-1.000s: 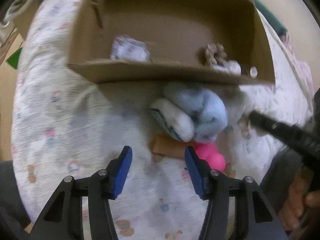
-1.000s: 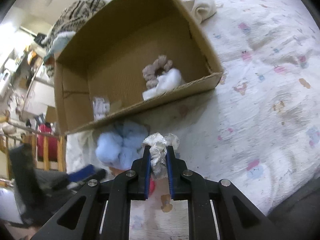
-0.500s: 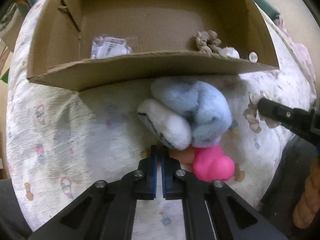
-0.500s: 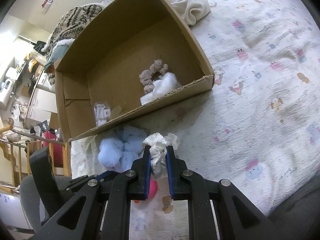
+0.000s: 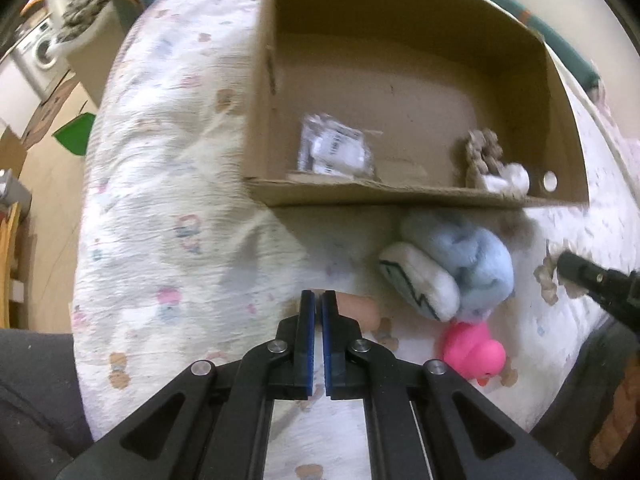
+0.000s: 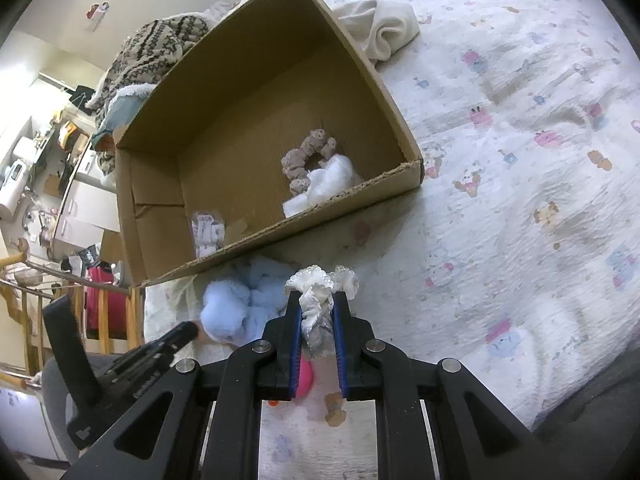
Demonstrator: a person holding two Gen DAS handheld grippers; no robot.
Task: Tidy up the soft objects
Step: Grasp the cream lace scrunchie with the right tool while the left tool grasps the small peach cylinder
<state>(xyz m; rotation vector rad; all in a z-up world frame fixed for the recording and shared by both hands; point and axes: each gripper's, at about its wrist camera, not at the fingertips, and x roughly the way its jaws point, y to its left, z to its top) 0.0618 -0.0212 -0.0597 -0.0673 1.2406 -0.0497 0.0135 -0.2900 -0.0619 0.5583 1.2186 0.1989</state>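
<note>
An open cardboard box [image 5: 400, 194] [image 6: 344, 200] stands on the patterned bedspread. It holds a beige scrunchie [image 6: 308, 156], a white soft piece [image 6: 332, 178] and a clear packet [image 5: 334, 150]. My right gripper [image 6: 317, 304] is shut on a white lacy scrunchie [image 6: 320, 284], held above the bed in front of the box. My left gripper [image 5: 318, 300] is shut and empty, near a tan object [image 5: 356, 310]. A light blue plush [image 5: 476, 268], a white soft roll [image 5: 420, 280] and a pink rubber duck [image 5: 474, 352] lie in front of the box.
A cream cloth [image 6: 380, 28] lies on the bed beyond the box. A patterned knit blanket [image 6: 152, 48] is piled behind the box. The bed edge drops off on the left in the left wrist view, with floor and furniture [image 5: 36, 60] beyond.
My left gripper closed from open to shut and has shifted left, away from the plush pile. My right gripper still holds the lacy scrunchie, raised slightly.
</note>
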